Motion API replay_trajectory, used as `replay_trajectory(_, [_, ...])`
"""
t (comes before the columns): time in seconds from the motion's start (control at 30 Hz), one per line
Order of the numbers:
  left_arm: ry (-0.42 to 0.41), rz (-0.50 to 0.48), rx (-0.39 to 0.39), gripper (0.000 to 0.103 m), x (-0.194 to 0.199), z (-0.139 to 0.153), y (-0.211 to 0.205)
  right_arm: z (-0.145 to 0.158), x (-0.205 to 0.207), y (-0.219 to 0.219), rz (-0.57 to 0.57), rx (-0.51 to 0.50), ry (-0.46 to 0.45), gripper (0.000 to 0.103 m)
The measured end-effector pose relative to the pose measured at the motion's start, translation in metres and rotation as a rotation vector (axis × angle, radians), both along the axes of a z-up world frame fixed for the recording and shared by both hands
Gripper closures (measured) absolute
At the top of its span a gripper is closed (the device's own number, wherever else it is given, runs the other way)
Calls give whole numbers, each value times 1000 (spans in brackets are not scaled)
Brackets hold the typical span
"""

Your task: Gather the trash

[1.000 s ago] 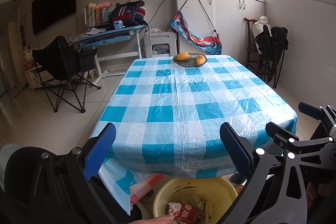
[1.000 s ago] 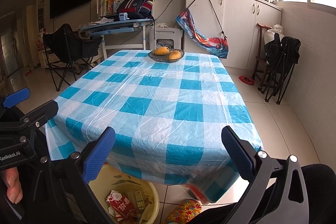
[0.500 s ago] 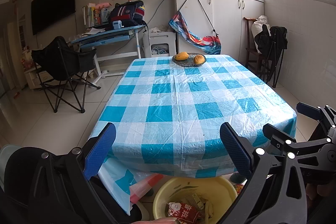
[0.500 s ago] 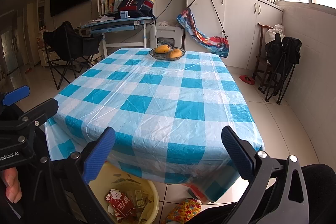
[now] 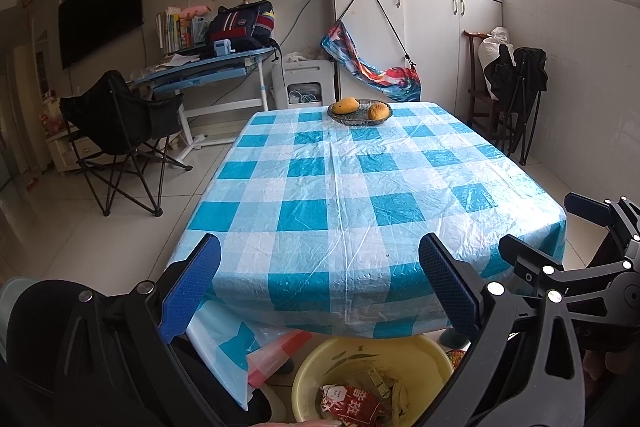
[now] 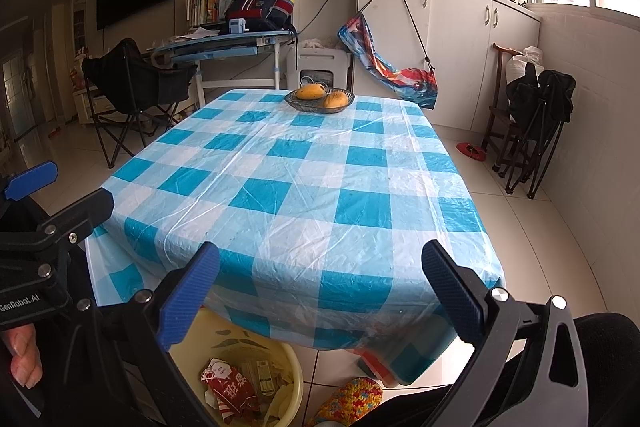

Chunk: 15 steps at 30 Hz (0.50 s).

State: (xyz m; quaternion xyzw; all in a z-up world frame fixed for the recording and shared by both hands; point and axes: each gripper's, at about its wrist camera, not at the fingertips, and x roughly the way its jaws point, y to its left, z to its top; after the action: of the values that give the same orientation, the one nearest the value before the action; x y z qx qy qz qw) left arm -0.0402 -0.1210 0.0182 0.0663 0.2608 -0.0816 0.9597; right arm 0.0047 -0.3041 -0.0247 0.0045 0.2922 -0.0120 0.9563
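Note:
A yellow basin (image 5: 316, 371) (image 6: 294, 375) sits on the floor under the near edge of the table and holds trash: a red wrapper (image 5: 350, 403) (image 6: 230, 393) and several paper scraps. My left gripper (image 5: 320, 291) hovers open above the basin at the table edge, nothing between its blue pads. My right gripper (image 6: 320, 291) is also open and empty, near the same edge. The right gripper's fingers (image 5: 588, 211) show at the right of the left wrist view; the left gripper's fingers (image 6: 32, 179) show at the left of the right wrist view.
The table (image 5: 360, 187) (image 6: 304, 179) wears a blue-white checked plastic cloth. At its far end stands a bowl (image 5: 359, 113) (image 6: 319, 99) with two mangoes. A folding chair (image 5: 116, 131) stands left, another chair (image 6: 536, 123) right. A crocheted slipper (image 6: 352, 397) lies by the basin.
Both grippers have lifted and tilted slightly; the table appears a little lower in the views. Both stay open and empty.

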Motion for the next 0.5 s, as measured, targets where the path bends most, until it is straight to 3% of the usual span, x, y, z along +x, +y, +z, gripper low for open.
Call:
replay_trajectory(0.17, [25, -6, -28, 7, 2, -4, 3, 0, 0, 0, 0, 0, 0, 6])
replay_trajectory(0.37, [65, -41, -118, 7, 5, -7, 10, 0, 1, -1, 0, 1, 1, 6])
replay_trajectory(0.5, [41, -27, -91, 7, 4, -6, 9, -3, 1, -4, -1, 4, 2, 6])
